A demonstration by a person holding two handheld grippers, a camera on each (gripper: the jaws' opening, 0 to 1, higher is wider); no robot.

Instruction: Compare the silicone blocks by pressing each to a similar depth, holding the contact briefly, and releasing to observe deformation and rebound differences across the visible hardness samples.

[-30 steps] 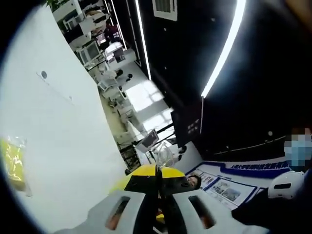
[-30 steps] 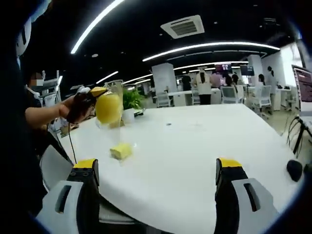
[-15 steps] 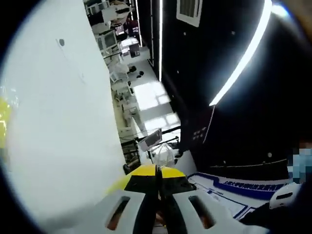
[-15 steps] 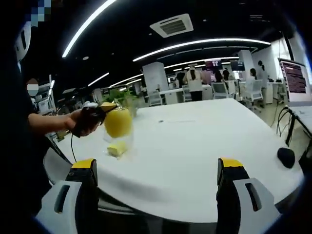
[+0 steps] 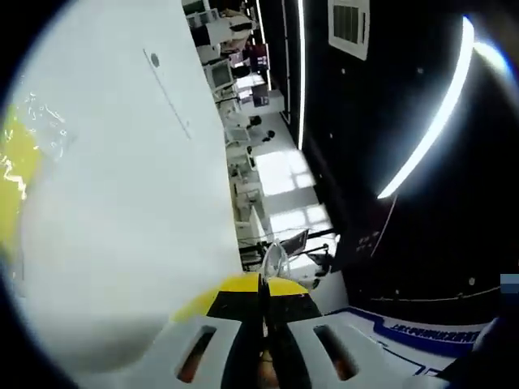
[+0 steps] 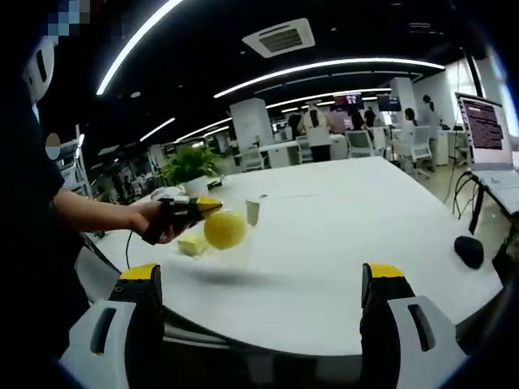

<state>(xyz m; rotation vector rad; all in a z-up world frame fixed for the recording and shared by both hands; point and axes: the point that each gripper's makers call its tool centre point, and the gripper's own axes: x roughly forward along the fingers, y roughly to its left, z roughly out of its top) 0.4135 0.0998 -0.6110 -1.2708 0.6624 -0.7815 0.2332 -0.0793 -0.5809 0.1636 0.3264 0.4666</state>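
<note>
While left gripper point(image 6: 203, 209) pinches yellow block point(image 6: 224, 229), right gripper point(image 6: 263, 296) gapes

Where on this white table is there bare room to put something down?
The white table is bare from its middle to the far end and right edge. It is crowded near the left edge: the left hand-held gripper holds a yellow bagged piece above a yellow block, near a cup.

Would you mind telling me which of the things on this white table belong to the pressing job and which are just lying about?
Job:
yellow ball in clear wrap, held at the left gripper
yellow block on the table
right gripper, open, holding nothing

Lying about:
potted plant
small white cup
black mouse at the table edge
monitor
</note>
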